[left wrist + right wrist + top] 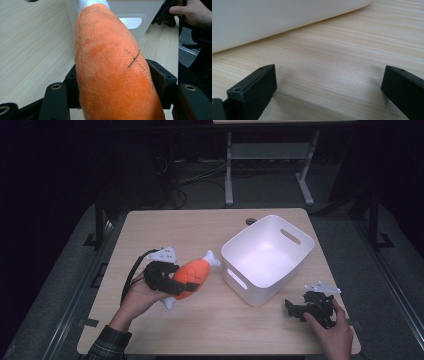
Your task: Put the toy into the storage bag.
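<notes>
Pale wooden tabletop [210, 227]: left claw [186, 287] clamps the orange plush drumstick [192, 274] at nine o'clock from the white bin [300, 254]; right claw [295, 310] gapes wide, empty.

High view: fixed above the person's side, facing forward and down, taking in the whole desk [210, 320]. Left gripper view: rides the left tongs [117, 82], very near the orange plush toy [112, 75], facing the white bin [140, 12]. Right gripper view: low over the desk, close to that bin's wall. All three share bin and desk.
</notes>
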